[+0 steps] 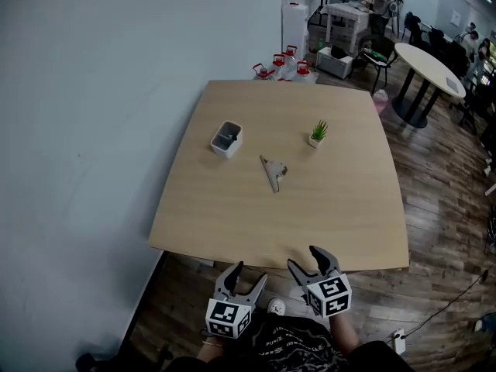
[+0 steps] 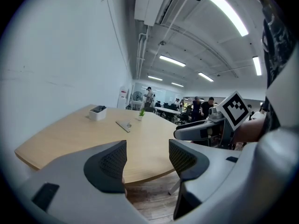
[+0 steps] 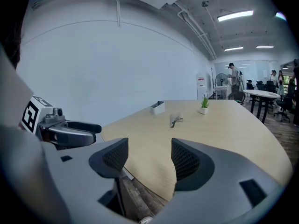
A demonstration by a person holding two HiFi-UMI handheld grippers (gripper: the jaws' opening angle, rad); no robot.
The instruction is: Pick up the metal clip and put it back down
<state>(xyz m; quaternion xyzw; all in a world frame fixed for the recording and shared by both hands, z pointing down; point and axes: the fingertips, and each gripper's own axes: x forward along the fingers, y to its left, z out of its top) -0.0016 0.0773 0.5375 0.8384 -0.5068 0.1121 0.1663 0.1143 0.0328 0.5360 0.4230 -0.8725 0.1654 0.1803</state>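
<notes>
While both grippers hang off the near edge of the table [image 1: 232, 215], nothing's been grabbed yet, so the pickup hasn't started.

Going left to right: a small white box [image 1: 226, 139] with something dark in it sits on the far-left part of the tabletop. The left gripper [image 1: 249, 273] is low and just short of the table edge, jaws spread apart with only the table edge and floor showing between them. The metal clip [image 1: 273, 172] lies flat near the middle of the table, straight ahead of both grippers and well apart from them. Its long axis runs roughly toward the person, slightly slanted, with a wire loop sticking out to the right. The right gripper [image 1: 304, 257] is also spread wide and empty, sitting right at the table edge. It looks a touch nearer the clip than the left one, so I'd guess it gets the reach. Far right, a small potted plant [image 1: 318, 133] stands beyond the clip.
</notes>
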